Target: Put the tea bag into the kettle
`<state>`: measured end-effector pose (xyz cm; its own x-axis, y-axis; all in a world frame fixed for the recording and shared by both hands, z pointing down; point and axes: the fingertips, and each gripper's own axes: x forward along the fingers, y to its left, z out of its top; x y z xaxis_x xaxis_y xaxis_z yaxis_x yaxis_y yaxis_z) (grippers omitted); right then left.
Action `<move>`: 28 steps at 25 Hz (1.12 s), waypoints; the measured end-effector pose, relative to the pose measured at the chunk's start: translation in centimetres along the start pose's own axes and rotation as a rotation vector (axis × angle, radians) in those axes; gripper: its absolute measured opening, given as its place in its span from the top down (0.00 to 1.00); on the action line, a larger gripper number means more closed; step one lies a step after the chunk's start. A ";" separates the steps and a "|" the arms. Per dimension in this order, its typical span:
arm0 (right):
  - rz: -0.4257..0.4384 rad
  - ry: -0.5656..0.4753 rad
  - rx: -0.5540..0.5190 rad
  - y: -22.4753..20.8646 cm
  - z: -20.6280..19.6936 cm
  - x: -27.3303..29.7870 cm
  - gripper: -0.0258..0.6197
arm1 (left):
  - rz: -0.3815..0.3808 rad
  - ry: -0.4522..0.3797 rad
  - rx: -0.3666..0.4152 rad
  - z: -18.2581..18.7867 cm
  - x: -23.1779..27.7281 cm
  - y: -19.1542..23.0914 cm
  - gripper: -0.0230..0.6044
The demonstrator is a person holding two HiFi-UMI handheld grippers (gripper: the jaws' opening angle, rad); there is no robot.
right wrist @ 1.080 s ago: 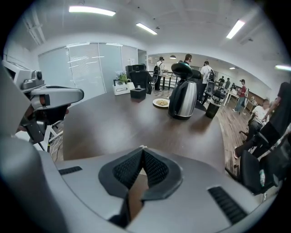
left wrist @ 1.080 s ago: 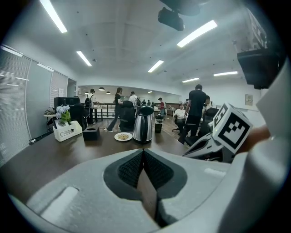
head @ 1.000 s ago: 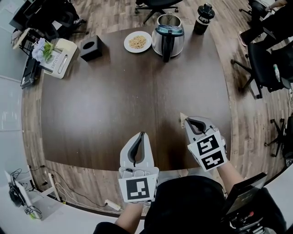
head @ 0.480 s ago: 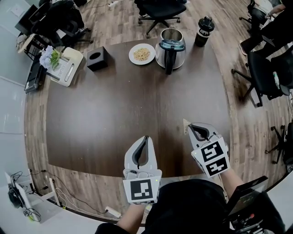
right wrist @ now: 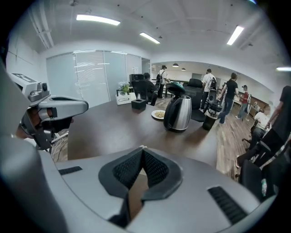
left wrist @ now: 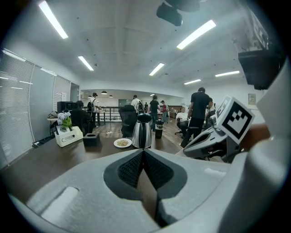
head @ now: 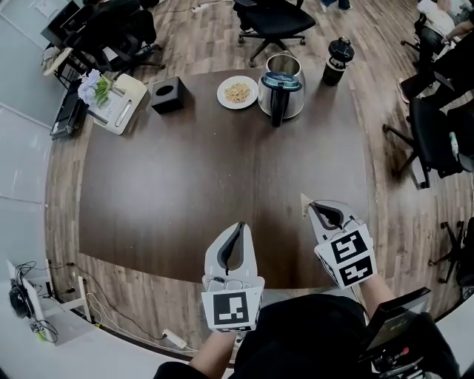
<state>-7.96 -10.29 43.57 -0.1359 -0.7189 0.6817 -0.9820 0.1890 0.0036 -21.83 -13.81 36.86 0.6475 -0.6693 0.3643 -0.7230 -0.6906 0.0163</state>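
**Pinching the tea bag, well apart from the kettle**

We see both grippers low over the near edge of the dark table (head: 170,185). The right gripper (head: 311,205) has its jaws pressed together on a small pale tea bag (head: 304,200), whose corner juts out past the tips. The left gripper (head: 238,226), just beside it, has its jaws closed on each other with nothing between them. The kettle (head: 281,92) stands upright at the far edge, its handle turned toward us, well apart from both grippers. A wide stretch of table top separates them. Left of the kettle we note a white plate (head: 238,92) of food, then a black box (head: 168,95), then a white box (head: 122,111) bearing flowers at the far left corner. A black bottle (head: 337,63) stands to the kettle's right. Office chairs (head: 274,22) ring the table, and in the gripper views persons (left wrist: 199,111) stand beyond it.
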 end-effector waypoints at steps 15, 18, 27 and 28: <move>0.252 -0.095 -0.115 -11.5 -4.6 -4.2 0.95 | 0.218 0.000 0.017 1.1 5.2 -15.0 0.96; 0.267 -0.109 -0.112 -15.4 -6.3 -5.7 0.95 | 0.250 0.008 0.023 0.8 6.7 -18.7 0.96; 0.275 -0.106 -0.036 -24.2 -9.4 -9.6 0.95 | 0.279 -0.012 0.004 3.9 8.7 -25.7 0.96; 0.273 -0.111 -0.032 -24.6 -9.5 -9.9 0.95 | 0.273 -0.018 0.010 4.3 8.9 -26.2 0.96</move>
<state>18.79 -1.51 43.66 -0.4094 -0.7074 0.5761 -0.9029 0.4049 -0.1445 3.90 -2.81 35.66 0.4335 -0.8356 0.3374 -0.8690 -0.4868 -0.0891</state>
